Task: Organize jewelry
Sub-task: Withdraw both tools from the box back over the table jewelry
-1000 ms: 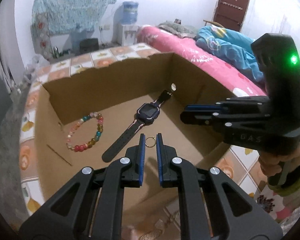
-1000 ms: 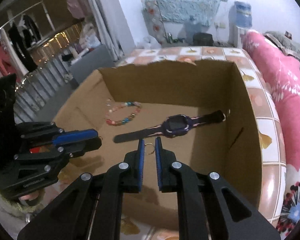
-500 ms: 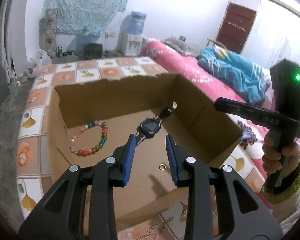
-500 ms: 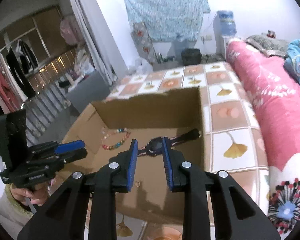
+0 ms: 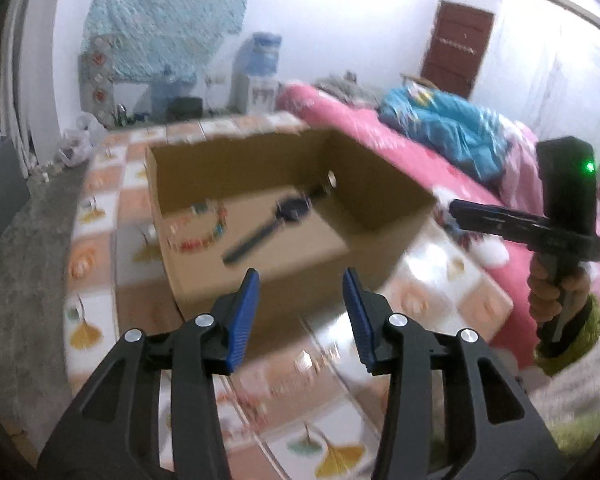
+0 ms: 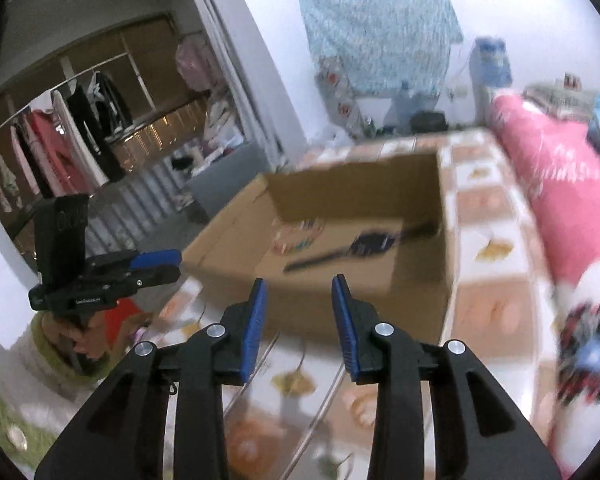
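Left gripper (image 5: 302, 314) and right gripper (image 6: 299, 322): blue-padded jaws have just been opening, standing partly apart, nothing between them. Both are hanging over the tiled floral tabletop (image 5: 452, 280), short of the open brown cardboard box (image 6: 320, 300). Inside are lying 1 multicoloured bead bracelet (image 5: 202, 232) and 1 dark purple strap watch (image 5: 274, 224). Judgement: while seeking the next piece, avoid nudging the box wall.
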Action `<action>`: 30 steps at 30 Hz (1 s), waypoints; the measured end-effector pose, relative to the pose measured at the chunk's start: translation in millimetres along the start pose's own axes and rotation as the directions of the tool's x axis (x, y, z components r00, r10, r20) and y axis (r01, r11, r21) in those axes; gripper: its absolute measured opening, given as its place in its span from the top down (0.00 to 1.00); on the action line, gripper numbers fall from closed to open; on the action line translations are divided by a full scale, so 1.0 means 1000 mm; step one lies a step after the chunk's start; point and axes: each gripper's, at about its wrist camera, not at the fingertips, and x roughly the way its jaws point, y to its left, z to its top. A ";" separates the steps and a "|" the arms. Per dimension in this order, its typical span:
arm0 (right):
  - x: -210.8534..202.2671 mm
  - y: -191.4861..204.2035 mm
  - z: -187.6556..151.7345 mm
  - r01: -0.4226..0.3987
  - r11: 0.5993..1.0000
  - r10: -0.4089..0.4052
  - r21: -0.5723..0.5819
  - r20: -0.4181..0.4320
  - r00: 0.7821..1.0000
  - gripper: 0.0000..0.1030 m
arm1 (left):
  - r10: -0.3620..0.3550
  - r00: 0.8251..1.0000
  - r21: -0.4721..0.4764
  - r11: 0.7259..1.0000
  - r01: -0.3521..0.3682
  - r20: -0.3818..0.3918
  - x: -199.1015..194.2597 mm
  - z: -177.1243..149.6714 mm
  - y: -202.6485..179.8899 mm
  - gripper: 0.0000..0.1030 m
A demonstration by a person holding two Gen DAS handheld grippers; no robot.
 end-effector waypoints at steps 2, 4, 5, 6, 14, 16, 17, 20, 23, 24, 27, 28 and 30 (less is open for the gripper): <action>0.013 -0.002 -0.019 -0.026 0.998 0.029 0.051 -0.058 0.998 0.68 | 0.002 0.999 -0.002 1.000 -0.002 -0.050 0.010 -0.014 -0.005 0.59; 0.031 -0.005 -0.038 -0.030 0.994 0.044 0.107 -0.122 0.992 0.68 | 0.022 0.994 0.004 1.000 -0.021 -0.106 0.026 -0.027 -0.010 0.59; 0.038 -0.006 -0.045 -0.025 0.992 0.043 0.125 -0.149 0.988 0.68 | 0.045 0.991 0.013 0.999 -0.044 -0.129 0.033 -0.032 -0.013 0.59; 0.047 -0.007 -0.052 -0.015 0.990 0.040 0.139 -0.178 0.983 0.68 | 0.076 0.984 0.030 0.997 -0.072 -0.160 0.044 -0.037 -0.015 0.61; 0.072 -0.005 -0.068 -0.017 0.985 0.059 0.172 -0.241 0.969 0.68 | 0.167 0.952 0.149 0.980 -0.132 -0.255 0.092 -0.052 -0.020 0.78; 0.075 -0.006 -0.067 -0.018 0.984 0.061 0.176 -0.242 0.968 0.68 | 0.184 0.943 0.170 0.975 -0.140 -0.276 0.102 -0.054 -0.018 0.82; 0.076 -0.006 -0.067 -0.019 0.984 0.063 0.178 -0.242 0.968 0.68 | 0.185 0.941 0.174 0.975 -0.140 -0.283 0.103 -0.056 -0.018 0.82; 0.078 -0.008 -0.065 -0.021 0.982 0.066 0.186 -0.244 0.967 0.68 | 0.170 0.944 0.170 0.977 -0.125 -0.283 0.105 -0.054 -0.017 0.83; 0.081 -0.011 -0.066 -0.020 0.980 0.069 0.196 -0.250 0.966 0.68 | 0.163 0.944 0.181 0.977 -0.114 -0.285 0.107 -0.053 -0.020 0.83; 0.083 -0.012 -0.067 -0.019 0.979 0.071 0.202 -0.253 0.965 0.68 | 0.160 0.944 0.183 0.977 -0.110 -0.287 0.108 -0.052 -0.020 0.83; 0.085 -0.014 -0.067 -0.019 0.977 0.074 0.210 -0.254 0.964 0.68 | 0.150 0.944 0.173 0.980 -0.102 -0.293 0.111 -0.050 -0.022 0.83; 0.086 -0.014 -0.066 -0.020 0.977 0.075 0.211 -0.254 0.964 0.68 | 0.148 0.945 0.170 0.980 -0.100 -0.293 0.111 -0.049 -0.021 0.83; 0.087 -0.015 -0.066 -0.020 0.977 0.075 0.213 -0.251 0.965 0.68 | 0.146 0.945 0.166 0.981 -0.100 -0.293 0.110 -0.049 -0.019 0.83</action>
